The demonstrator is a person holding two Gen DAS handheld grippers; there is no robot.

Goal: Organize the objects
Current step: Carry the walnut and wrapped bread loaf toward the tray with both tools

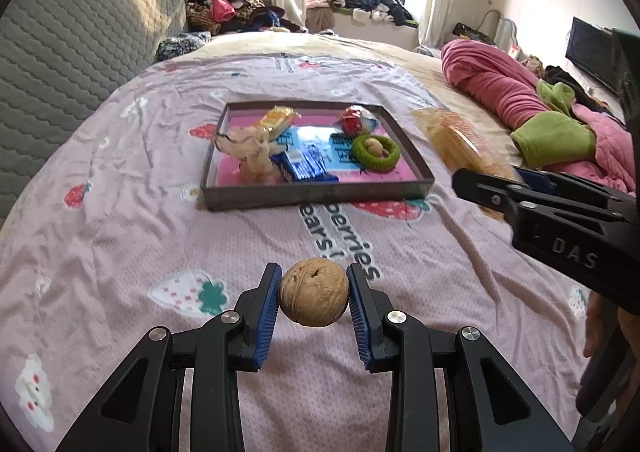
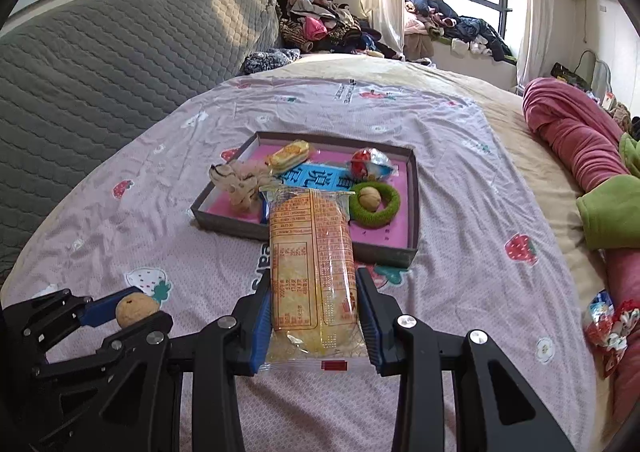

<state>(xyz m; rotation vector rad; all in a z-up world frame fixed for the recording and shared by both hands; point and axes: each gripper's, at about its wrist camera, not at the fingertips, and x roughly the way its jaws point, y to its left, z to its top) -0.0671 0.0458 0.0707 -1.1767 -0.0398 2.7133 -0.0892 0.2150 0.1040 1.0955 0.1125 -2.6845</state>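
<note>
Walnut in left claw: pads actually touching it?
Touching. Left wrist view shows both blue pads pressed against the walnut's sides, no gap, left claw holding it.

Rough-shelled walnut (image 1: 313, 292), glossy plastic packet (image 2: 312, 272)

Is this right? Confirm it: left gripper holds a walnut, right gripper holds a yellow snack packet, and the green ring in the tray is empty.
Not quite. The green ring in the tray has a walnut inside it, as the right wrist view shows. The rest stands: left gripper holds a walnut, right gripper a yellow snack packet.

Snack packet (image 1: 460, 144) blurred in left view; packet hides blue wrapper (image 2: 264, 208) in right view.
</note>
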